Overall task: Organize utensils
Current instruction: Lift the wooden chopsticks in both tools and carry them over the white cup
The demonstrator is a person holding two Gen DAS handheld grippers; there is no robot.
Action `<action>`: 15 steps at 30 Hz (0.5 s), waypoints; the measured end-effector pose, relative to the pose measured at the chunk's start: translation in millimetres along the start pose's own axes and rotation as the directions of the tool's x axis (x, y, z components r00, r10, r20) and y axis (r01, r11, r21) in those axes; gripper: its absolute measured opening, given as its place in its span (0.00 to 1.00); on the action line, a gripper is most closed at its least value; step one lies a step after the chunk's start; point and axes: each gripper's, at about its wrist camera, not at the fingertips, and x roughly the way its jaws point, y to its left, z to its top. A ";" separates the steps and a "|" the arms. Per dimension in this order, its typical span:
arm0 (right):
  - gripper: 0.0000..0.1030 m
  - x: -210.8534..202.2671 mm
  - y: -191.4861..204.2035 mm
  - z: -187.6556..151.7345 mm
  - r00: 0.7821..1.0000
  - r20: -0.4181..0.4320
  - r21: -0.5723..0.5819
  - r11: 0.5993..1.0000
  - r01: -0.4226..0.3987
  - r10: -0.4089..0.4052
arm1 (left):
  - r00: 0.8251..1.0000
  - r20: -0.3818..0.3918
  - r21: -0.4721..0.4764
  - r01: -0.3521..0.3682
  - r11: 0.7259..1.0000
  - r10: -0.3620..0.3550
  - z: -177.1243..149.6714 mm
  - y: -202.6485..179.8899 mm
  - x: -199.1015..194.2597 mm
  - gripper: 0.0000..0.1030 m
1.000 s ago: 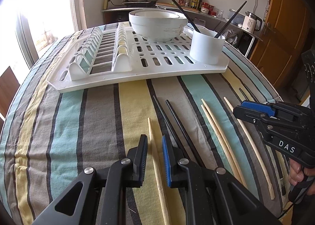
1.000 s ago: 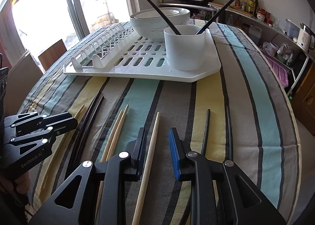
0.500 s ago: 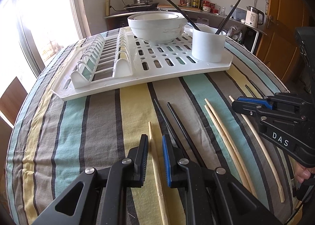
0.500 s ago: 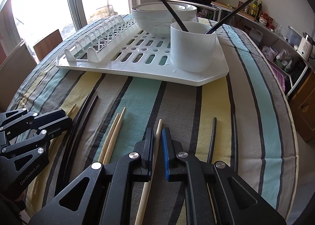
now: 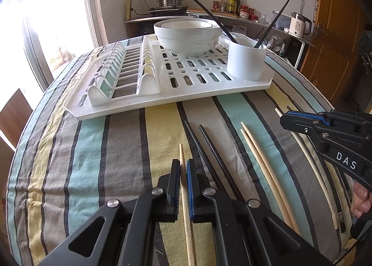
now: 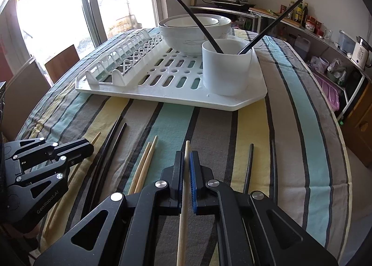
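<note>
1. Between my left gripper (image 5: 183, 168) jaws: one wooden chopstick (image 5: 186, 200), pads pressed on it from both sides. The jaws have just been closing, and the stick is pinched now, still lying flat on the striped tablecloth (image 5: 97, 149).
2. Between my right gripper (image 6: 187, 161) jaws: a second, paler wooden chopstick (image 6: 183, 203), clamped the same way, tip poking out past the pads. These jaws have just closed too.
3. Just beside the grips, loose on the cloth: a black chopstick pair (image 5: 209, 149) right of my left stick, a wooden pair (image 6: 144, 163) between the two grippers, two more black chopsticks (image 6: 248, 166) off to the right of my right one.
4. Further out: white drying rack (image 5: 162, 100) across the table, white utensil cup (image 6: 226, 65) standing on its near corner with two black chopsticks leaning in it, bowls (image 5: 188, 35) behind.
5. Step, as I read it: double pickup, grasps made, lift not yet started. Most sticks are still on the table, so it's early.
6. Next move calls for lifting both sticks clear, tilting them near upright, carrying them over the rack edge and dropping them tip-down into the cup without knocking the leaning black ones.
</note>
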 end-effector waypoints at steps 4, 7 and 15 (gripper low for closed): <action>0.05 -16.9 0.2 6.0 0.999 0.048 0.007 1.000 -0.018 0.018 | 0.999 0.049 0.000 0.007 1.000 -0.007 9.2 3.1 -18.6 0.05; 0.05 -30.7 1.0 11.0 0.996 0.086 0.011 1.000 -0.027 0.026 | 0.996 0.092 0.000 0.016 1.000 -0.016 17.5 5.6 -35.3 0.05; 0.05 -76.3 0.1 20.4 0.977 0.211 0.022 0.999 -0.041 0.035 | 0.975 0.220 -0.010 0.038 0.999 -0.035 36.7 15.9 -85.9 0.05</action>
